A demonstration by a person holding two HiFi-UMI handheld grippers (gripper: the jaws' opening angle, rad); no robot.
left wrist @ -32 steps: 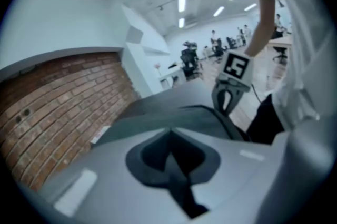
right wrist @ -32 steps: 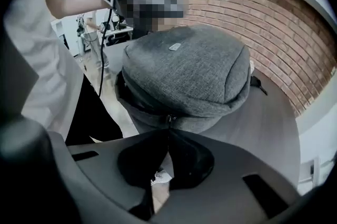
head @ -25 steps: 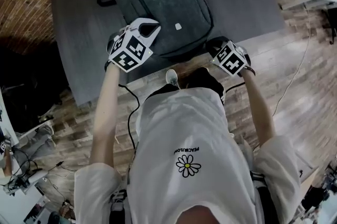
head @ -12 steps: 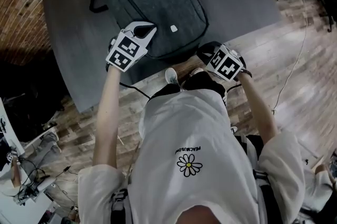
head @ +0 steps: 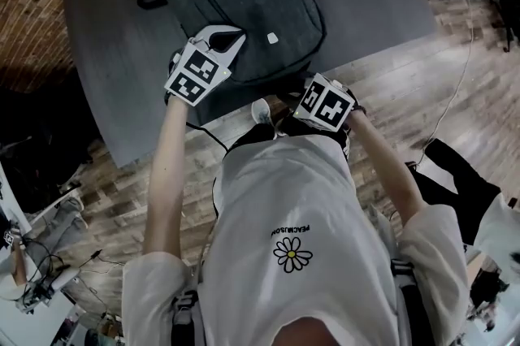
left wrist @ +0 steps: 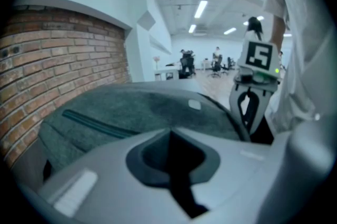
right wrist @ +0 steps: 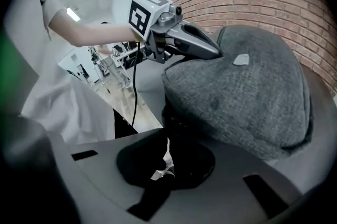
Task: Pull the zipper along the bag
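A dark grey felt bag (head: 244,3) lies flat on the grey table (head: 106,52), with a small pale label (head: 274,37) near its front. My left gripper (head: 231,37) is shut, its tips pressed on the bag's near left edge; whether fabric is pinched is hidden. From the right gripper view, the left gripper (right wrist: 216,53) meets the rim of the bag (right wrist: 247,102). My right gripper (head: 313,97) sits at the bag's near edge by the table front. Its jaws (right wrist: 167,165) are shut on a small pale zipper pull (right wrist: 164,164).
The table's front edge runs just under both grippers, with wooden floor (head: 422,92) beyond it. A brick wall (left wrist: 58,60) stands behind the bag. A person in dark trousers (head: 463,166) stands at the right. A black cable (head: 203,174) hangs below the left gripper.
My right gripper has slid to the left along the bag's near edge, toward the person's body. The left gripper has stayed on the bag. A person has come in at the right.
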